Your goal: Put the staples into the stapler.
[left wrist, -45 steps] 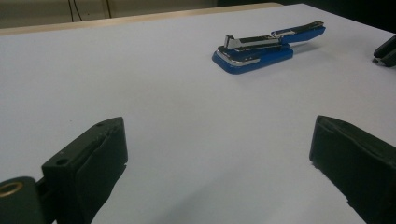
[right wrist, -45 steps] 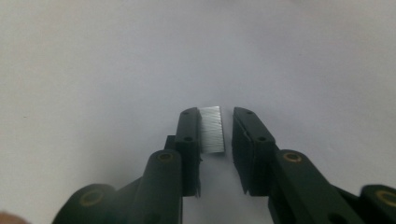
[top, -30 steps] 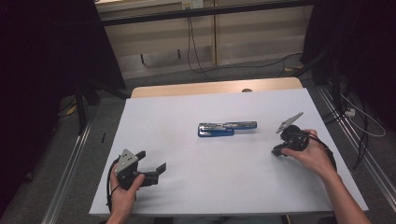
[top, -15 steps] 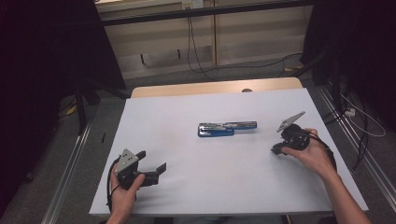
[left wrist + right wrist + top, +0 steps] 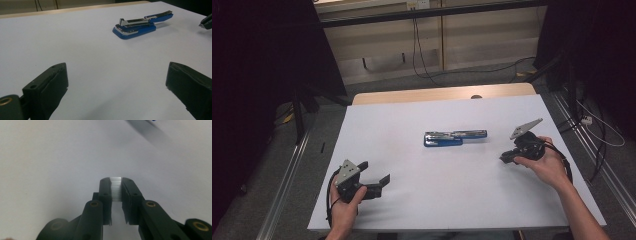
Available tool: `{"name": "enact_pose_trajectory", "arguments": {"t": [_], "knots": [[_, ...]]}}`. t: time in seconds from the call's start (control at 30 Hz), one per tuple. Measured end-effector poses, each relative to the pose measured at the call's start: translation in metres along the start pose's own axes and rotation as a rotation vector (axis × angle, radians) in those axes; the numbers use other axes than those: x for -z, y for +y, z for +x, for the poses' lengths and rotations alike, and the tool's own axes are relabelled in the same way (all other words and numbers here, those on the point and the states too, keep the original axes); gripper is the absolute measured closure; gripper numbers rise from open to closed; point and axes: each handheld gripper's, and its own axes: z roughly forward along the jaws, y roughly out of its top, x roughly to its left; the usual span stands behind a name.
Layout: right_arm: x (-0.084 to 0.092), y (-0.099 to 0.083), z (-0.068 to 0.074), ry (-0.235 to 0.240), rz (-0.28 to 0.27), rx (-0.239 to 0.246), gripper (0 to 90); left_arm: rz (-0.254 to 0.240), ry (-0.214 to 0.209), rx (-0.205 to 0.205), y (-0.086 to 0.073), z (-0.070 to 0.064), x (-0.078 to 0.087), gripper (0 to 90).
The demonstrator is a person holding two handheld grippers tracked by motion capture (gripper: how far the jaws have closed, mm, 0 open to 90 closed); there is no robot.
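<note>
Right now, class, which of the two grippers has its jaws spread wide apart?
The left gripper: its jaws stand far apart with nothing between them. The right gripper has jaws closed on a small strip of staples.

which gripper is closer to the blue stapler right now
Right. The right gripper sits just off the blue stapler's right end; the left gripper is farther off, toward the table's near-left edge.

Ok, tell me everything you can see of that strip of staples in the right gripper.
The strip of staples is a short, pale, silvery bar with fine ribbing across it, metal by its look. It is pinched between the pads of the right gripper, whose jaws press on its two sides near their tips. Its upper end reaches just to the jaw tips. It hangs above the white table, touching nothing else.
</note>
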Motion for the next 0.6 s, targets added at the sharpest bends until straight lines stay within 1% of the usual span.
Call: {"name": "enact_pose_trajectory", "arguments": {"t": [0.1, 0.13, 0.2, 0.23, 0.27, 0.37, 0.53, 0.6], "knots": [[0.0008, 0.0012, 0.0009, -0.002, -0.011, 0.005, 79.0, 0.0, 0.0, 0.001, -0.0001, 0.0002, -0.0001, 4.4], [0.0012, 0.0016, 0.0014, 0.004, -0.02, 0.004, 79.0, 0.0, 0.0, 0.002, -0.0001, 0.0002, -0.0001, 4.3], [0.0023, 0.0028, 0.0023, 0.008, -0.041, 0.002, 79.0, 0.0, -0.001, 0.002, -0.0002, 0.0003, -0.0002, 4.4], [0.0036, 0.0039, 0.0024, 0.015, -0.064, -0.001, 79.0, 0.001, 0.0, 0.001, -0.0003, 0.0004, -0.0001, 4.4], [0.0036, 0.0039, 0.0024, 0.015, -0.064, -0.001, 79.0, -0.002, -0.001, 0.003, -0.0005, 0.0005, -0.0001, 4.4], [0.0056, 0.0055, 0.0025, 0.02, -0.106, -0.007, 79.0, -0.002, 0.003, 0.007, -0.0005, 0.001, 0.0, 4.4], [0.0065, 0.0068, 0.0027, 0.006, -0.153, -0.023, 79.0, -0.001, 0.0, 0.003, -0.0004, 0.0008, -0.0004, 4.4], [0.0062, 0.0072, 0.0032, 0.009, -0.159, -0.023, 79.0, -0.001, -0.001, 0.003, -0.0004, 0.0008, -0.0005, 4.4]]}}
